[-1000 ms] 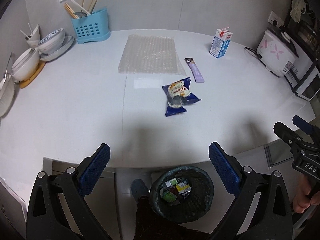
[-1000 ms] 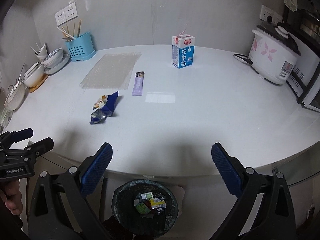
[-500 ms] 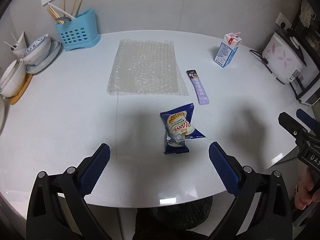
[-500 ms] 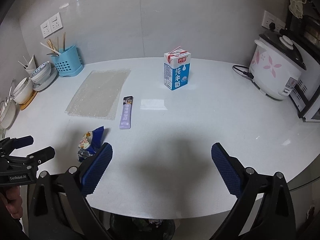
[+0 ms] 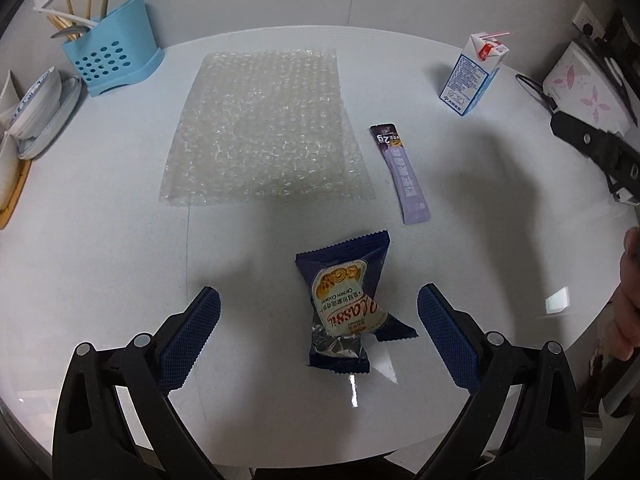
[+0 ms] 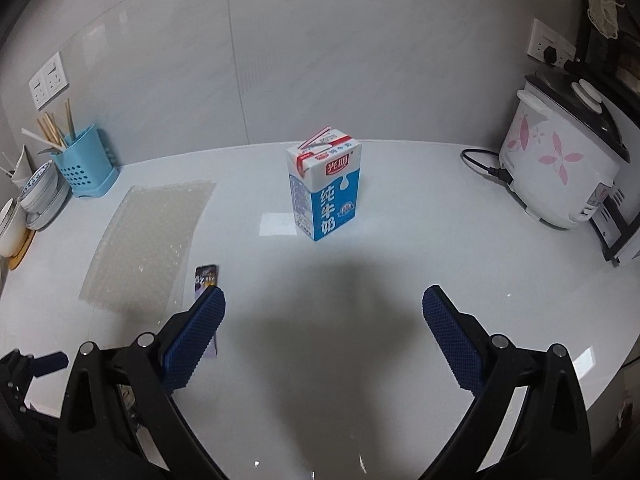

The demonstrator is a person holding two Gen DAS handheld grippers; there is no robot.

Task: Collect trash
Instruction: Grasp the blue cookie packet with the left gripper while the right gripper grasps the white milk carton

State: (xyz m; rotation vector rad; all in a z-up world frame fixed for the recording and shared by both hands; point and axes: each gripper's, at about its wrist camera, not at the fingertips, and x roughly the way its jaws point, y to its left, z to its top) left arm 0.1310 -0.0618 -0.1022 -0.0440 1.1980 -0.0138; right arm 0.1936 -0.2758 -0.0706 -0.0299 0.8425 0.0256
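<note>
A crumpled blue cookie wrapper lies on the white table between the open fingers of my left gripper. A purple sachet lies beyond it, and a sheet of bubble wrap lies further back. A blue and white milk carton with a straw stands upright ahead of my right gripper, which is open and empty. The carton also shows in the left wrist view. The sachet is partly hidden behind my right gripper's left finger.
A blue utensil holder and stacked bowls stand at the back left. A white rice cooker with its cord stands at the right. The table's front edge curves close below my left gripper.
Both grippers have moved forward over the table. The trash bin below the edge has dropped out of view. The wrapper now lies between my left fingers, and the carton is closer to my right gripper.
</note>
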